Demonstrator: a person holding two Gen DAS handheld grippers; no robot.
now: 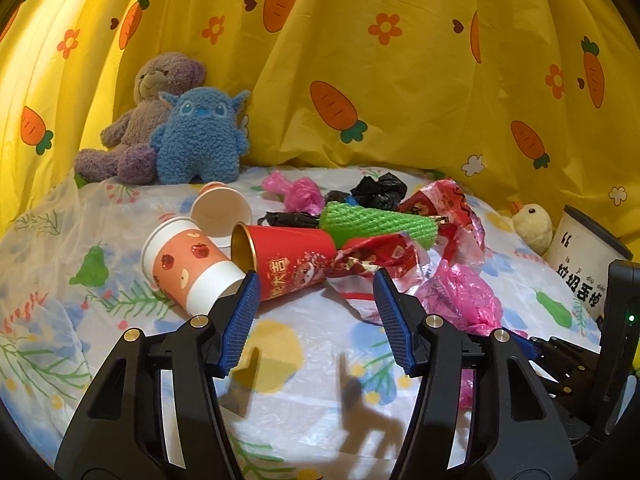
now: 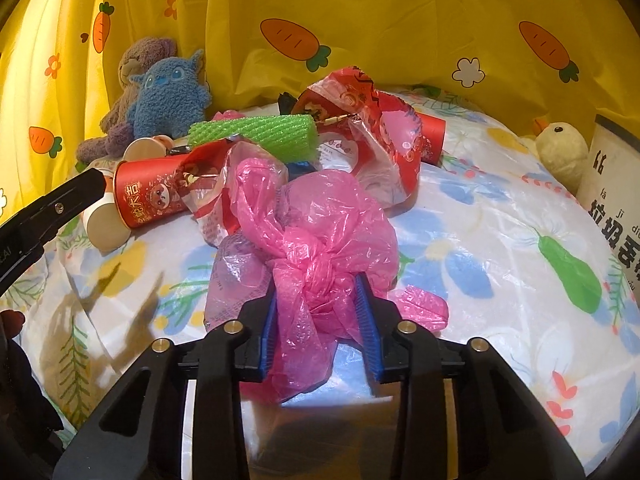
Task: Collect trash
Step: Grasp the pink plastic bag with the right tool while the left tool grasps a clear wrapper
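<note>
With the right gripper [image 2: 316, 312] clamped on the pink bag [image 2: 320, 240] at the near edge of the pile and the left gripper [image 1: 314, 304] apart before the red cup [image 1: 288, 256], pickup is underway; next, transfer to the bin [image 2: 616, 184] far right.

A surface draped in a white floral-print sheet [image 1: 60, 312] with a clear plastic film over it carries the litter. Lying on it are an apple-print paper cup [image 1: 188, 264] and a red paper cup [image 1: 288, 256] on their sides, touching, a white cup [image 1: 220, 212] behind them, a green foam net sleeve [image 1: 376, 224], crumpled red wrappers [image 1: 440, 208], black bags [image 1: 376, 192] and pink plastic bags [image 2: 320, 240]. At the back edge sit a purple plush bear [image 1: 136, 128] and a blue plush monster [image 1: 200, 136]; a yellow plush chick [image 1: 532, 224] and a white labelled bin [image 1: 580, 264] stand at the right.
</note>
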